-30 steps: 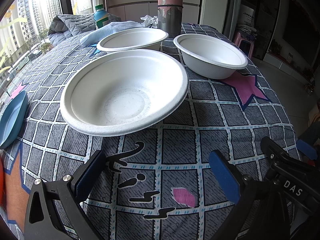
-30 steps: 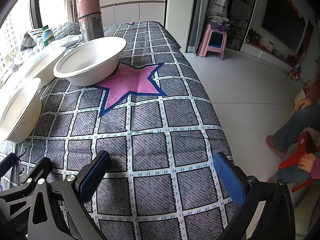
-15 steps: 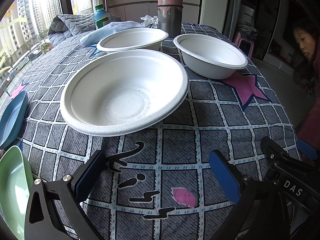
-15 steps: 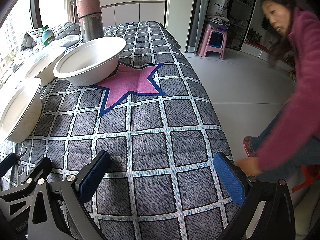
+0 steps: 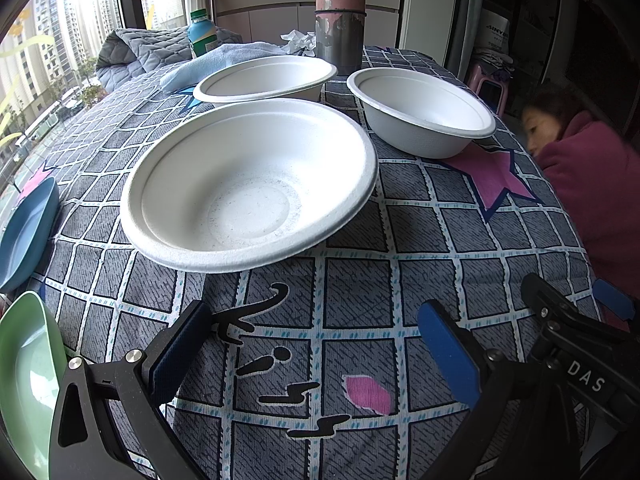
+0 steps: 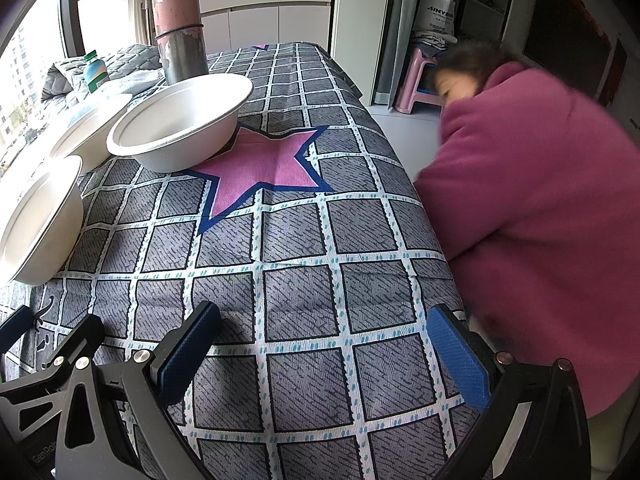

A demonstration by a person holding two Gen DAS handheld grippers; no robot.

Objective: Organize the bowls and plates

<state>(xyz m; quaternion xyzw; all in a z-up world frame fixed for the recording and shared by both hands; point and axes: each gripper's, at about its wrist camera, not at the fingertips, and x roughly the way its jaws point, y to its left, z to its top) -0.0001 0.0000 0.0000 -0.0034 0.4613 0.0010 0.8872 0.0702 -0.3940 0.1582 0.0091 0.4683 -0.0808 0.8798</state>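
Note:
Three white bowls stand on the checked cloth: a large near one (image 5: 248, 184), a far left one (image 5: 264, 80) and a far right one (image 5: 420, 110). A blue plate (image 5: 24, 232) and a green plate (image 5: 28, 376) lie at the left edge. My left gripper (image 5: 316, 348) is open and empty, just short of the near bowl. My right gripper (image 6: 324, 344) is open and empty over bare cloth near the table's right edge. The right wrist view shows the far right bowl (image 6: 180, 132), the near bowl (image 6: 36, 220) and the far left bowl (image 6: 88, 124).
A person in a pink top (image 6: 540, 220) leans in at the table's right edge (image 5: 592, 184). A tall pink and grey flask (image 5: 340, 16), a bottle (image 5: 202, 34), a blue cloth (image 5: 224, 60) and a quilt (image 5: 136, 52) sit at the far end.
The person in pink has leaned down close to the table's right edge. The green plate came into view at the left. Both grippers have stayed still and open.

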